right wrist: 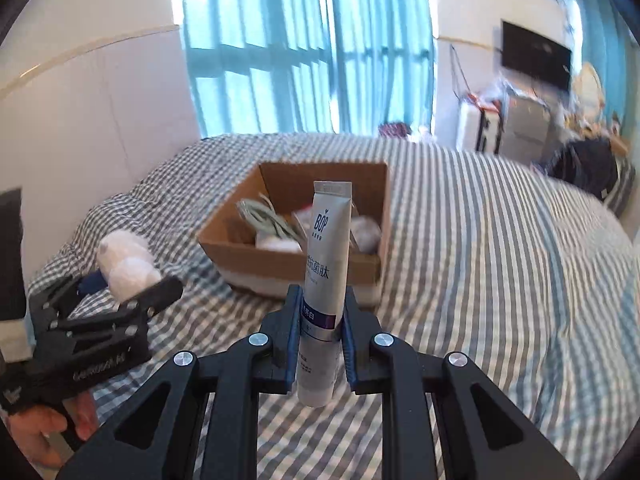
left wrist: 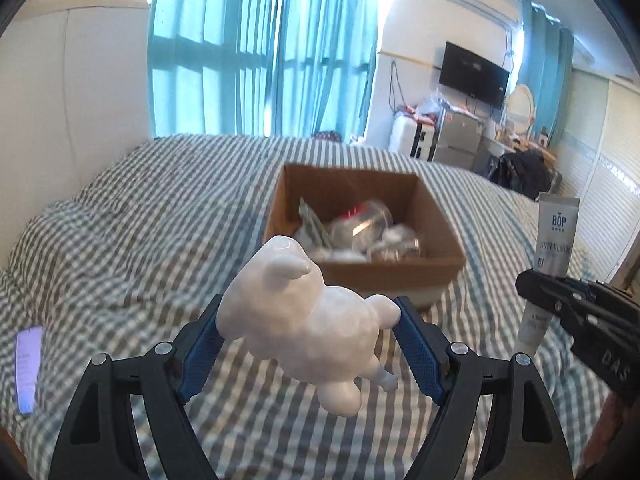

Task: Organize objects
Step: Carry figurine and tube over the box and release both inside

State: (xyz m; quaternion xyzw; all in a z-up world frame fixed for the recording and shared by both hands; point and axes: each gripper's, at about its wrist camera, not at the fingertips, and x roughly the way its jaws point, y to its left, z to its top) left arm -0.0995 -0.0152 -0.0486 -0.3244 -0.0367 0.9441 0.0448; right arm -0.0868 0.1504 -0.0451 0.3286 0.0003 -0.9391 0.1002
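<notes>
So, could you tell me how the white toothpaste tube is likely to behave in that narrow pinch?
The toothpaste tube probably flexes: the right gripper pinches it low while it stands tall above. Its glossy skin may slip. It looks light, so unlikely to sag.

A box [left wrist: 362, 276] is sitting on the bed [left wrist: 160, 208], near the middle. Some small things [left wrist: 360, 232] are lying inside the box. The left gripper [left wrist: 308, 344] is hanging over the bed in front of the box, and a toy animal [left wrist: 304, 320] is sitting between its fingers [left wrist: 420, 352]. The right gripper [right wrist: 320, 320] is hanging to the right of it, also in front of the box, with a tube [right wrist: 324, 280] standing up between its fingers [right wrist: 294, 320]. A flat card [left wrist: 29, 368] is lying on the bed far to the left. Behind the bed, curtains [left wrist: 260, 48] are hanging. A screen [left wrist: 474, 74] is hanging on the wall to the right of them, with a suitcase [left wrist: 412, 136] standing below it.
</notes>
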